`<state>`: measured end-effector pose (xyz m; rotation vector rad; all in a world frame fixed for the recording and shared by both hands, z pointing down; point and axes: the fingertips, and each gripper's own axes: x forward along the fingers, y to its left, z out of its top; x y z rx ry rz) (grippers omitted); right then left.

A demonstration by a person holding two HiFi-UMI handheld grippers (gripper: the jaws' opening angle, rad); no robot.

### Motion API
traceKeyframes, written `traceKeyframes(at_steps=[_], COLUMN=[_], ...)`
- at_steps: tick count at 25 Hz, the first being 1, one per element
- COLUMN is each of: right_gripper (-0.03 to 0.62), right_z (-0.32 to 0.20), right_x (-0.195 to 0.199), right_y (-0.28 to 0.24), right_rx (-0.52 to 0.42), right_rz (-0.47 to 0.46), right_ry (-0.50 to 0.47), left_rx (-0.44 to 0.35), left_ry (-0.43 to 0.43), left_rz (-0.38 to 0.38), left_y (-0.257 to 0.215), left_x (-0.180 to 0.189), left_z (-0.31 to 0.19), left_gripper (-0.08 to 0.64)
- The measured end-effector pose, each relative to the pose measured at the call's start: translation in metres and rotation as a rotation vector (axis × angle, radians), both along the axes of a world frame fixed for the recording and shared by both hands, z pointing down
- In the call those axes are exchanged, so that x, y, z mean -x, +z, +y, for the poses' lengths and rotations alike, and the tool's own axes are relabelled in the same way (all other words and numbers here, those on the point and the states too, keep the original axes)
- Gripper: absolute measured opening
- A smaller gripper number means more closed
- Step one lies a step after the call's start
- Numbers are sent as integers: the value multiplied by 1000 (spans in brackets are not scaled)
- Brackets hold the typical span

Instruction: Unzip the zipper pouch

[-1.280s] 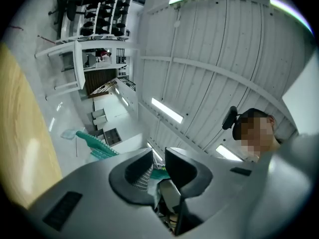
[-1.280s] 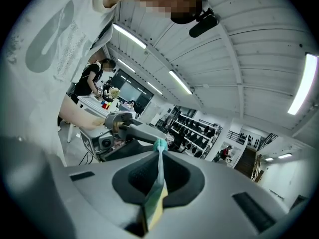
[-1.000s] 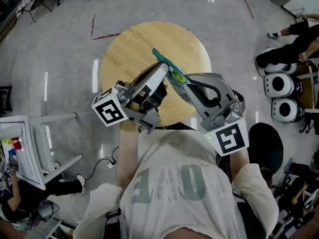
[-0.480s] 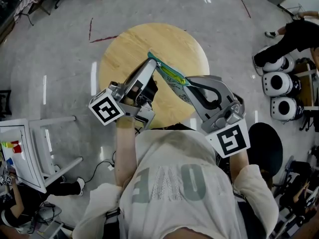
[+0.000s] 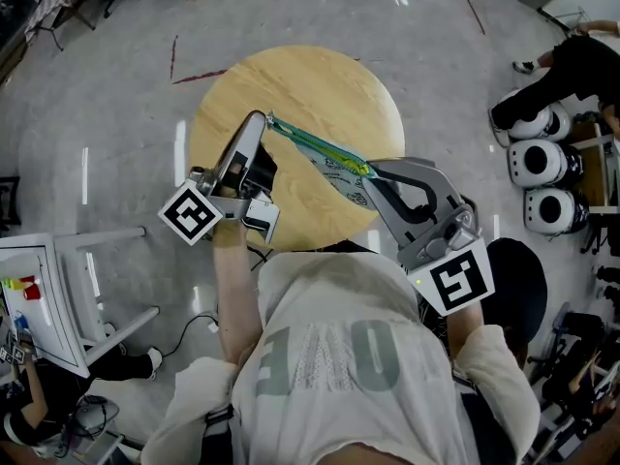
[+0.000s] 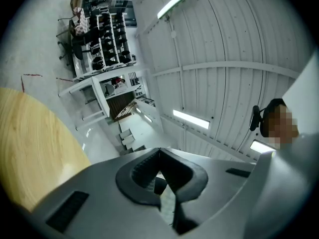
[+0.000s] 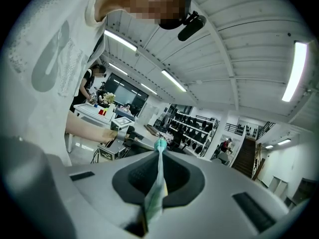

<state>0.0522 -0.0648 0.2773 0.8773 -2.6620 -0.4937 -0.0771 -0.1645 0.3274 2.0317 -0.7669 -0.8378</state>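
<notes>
The pouch (image 5: 325,151) hangs stretched in the air over the round wooden table (image 5: 320,80), between the two grippers. The right gripper (image 5: 374,170) is clenched on the pouch's near end, and its own view shows the teal edge (image 7: 156,183) pinched flat between the jaws. The left gripper (image 5: 262,122) is clamped tight on the far end. A pale strip (image 6: 168,203) sits between its jaws, possibly the zipper tab, though the view is too dim to be sure.

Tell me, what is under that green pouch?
The round wooden table lies below the pouch, which the left gripper and right gripper hold stretched between them. The strip directly beneath it is covered.
</notes>
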Motion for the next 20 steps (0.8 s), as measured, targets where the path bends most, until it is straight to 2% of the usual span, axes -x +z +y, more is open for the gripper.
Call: traceKeyframes(at_steps=[12, 16, 20], right_gripper=[34, 34, 34], right_z=[-5, -11, -22], right_x=[2, 6, 6], right_y=[2, 2, 6], right_rx=[12, 22, 27], right_rz=[-9, -26, 5], right_ry=[-1, -4, 2], left_rx=[-6, -6, -3], left_ry=[-36, -94, -160], left_rz=[0, -36, -103], left_y=[-1, -1, -2], left_x=[0, 13, 30], left_z=[-5, -8, -8], left_gripper=[28, 29, 31])
